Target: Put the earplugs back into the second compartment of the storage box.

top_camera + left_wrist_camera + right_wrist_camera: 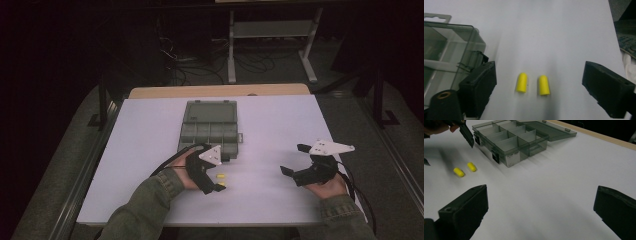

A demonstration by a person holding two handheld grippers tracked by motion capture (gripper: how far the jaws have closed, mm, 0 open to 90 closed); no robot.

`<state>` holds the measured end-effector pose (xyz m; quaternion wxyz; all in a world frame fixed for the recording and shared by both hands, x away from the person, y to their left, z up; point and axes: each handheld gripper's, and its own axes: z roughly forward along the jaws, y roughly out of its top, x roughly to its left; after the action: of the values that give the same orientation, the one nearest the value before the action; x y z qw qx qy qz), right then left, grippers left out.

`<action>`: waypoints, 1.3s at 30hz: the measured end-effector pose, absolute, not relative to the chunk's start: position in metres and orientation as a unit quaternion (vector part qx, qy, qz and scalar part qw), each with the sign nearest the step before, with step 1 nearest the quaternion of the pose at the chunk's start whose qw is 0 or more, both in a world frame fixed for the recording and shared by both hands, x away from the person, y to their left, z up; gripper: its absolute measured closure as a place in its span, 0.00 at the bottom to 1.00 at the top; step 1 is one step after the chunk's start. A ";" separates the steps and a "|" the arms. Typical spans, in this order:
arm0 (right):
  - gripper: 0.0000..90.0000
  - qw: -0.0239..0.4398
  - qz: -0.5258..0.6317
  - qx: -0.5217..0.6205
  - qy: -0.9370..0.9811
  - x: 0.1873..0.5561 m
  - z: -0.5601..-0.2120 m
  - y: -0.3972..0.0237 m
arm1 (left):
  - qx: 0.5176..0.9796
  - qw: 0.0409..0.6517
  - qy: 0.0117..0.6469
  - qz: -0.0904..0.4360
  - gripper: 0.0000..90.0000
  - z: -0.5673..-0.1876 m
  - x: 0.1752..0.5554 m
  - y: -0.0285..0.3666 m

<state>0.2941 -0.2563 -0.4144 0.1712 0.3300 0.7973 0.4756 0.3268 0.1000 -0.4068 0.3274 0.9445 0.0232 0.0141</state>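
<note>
Two yellow foam earplugs lie side by side on the white table, just right of the near corner of an open grey compartment box. My left gripper hangs open over them, its jaws wide apart with both plugs between them and touching neither. My right gripper is open over bare table at the right with nothing between its jaws. The right gripper view shows the earplugs and the box farther off.
The box lid lies flat behind the compartments, which look empty. A wooden strip runs along the table's far edge. Beyond it are a dark floor, cables and a metal stand.
</note>
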 end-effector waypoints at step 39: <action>0.00 0.167 0.473 0.330 0.800 0.294 -0.417 -0.255 | 0.966 0.259 0.011 0.004 0.90 -0.427 0.325 0.088</action>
<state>0.2944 -0.2554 -0.4171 0.1670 0.3296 0.8000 0.4728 0.3247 0.0883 -0.4271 0.2587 0.9659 0.0112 0.0044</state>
